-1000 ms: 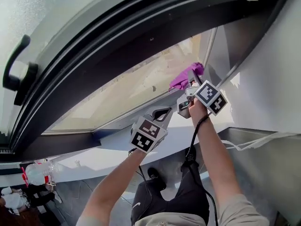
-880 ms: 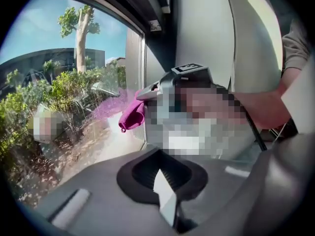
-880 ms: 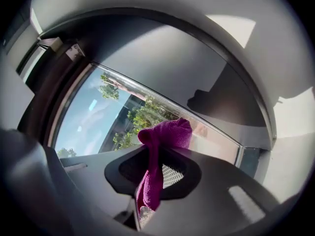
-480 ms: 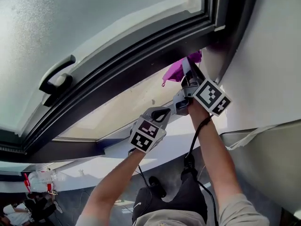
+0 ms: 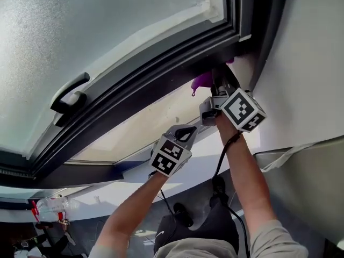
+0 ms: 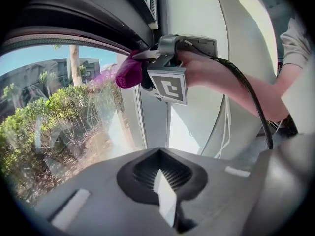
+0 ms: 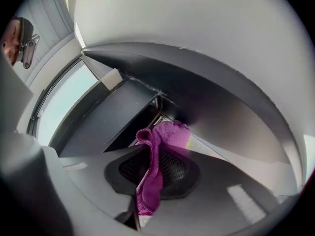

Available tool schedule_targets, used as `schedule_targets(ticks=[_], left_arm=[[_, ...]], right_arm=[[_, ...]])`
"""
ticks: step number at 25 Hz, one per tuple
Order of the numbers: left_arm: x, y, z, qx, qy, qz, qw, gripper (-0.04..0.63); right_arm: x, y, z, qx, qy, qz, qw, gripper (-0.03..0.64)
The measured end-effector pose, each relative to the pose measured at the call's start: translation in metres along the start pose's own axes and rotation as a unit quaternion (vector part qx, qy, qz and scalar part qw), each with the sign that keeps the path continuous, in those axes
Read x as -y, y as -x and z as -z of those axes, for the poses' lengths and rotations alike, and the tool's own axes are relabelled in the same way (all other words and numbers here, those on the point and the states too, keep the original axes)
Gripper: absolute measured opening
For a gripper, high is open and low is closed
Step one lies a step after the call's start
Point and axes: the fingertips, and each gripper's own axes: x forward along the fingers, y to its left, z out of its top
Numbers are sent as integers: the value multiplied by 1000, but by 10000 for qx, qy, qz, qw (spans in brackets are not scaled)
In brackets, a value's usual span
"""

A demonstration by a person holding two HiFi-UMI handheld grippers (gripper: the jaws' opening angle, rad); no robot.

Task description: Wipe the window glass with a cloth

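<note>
While the upper left of the head view is filled by a frosted pane (image 5: 107, 26) with a black handle (image 5: 70, 94), a dark frame (image 5: 134, 85) cuts diagonally across, and the clear window glass (image 5: 145, 125) lies under it at centre. Just right of centre, the left gripper (image 5: 187, 130) hangs below the glass, and its own view shows its jaws pressed together on nothing. Further right, the cloth (image 5: 202, 81) sits at the upper right corner of the glass, tucked against the frame. It is magenta towelling and looks soft, light and limp. It would likely bunch up, and could slip if pinched by an edge, so a fold seated deep between the pads seems the safest hold. The right gripper (image 5: 219, 82) has that hold: its jaws are clamped on a hanging fold, with the bunched end reaching past their tips toward the corner.
</note>
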Motion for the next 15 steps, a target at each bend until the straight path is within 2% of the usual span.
schedule_targets(ticks=[5, 15], left_arm=[[1, -10, 12, -102, 90, 52, 9999, 0], [-6, -40, 46, -249, 380, 93, 9989, 0]], right_arm=[[32, 4, 4, 154, -10, 375, 9992, 74], [89, 13, 43, 185, 35, 618, 9979, 74]])
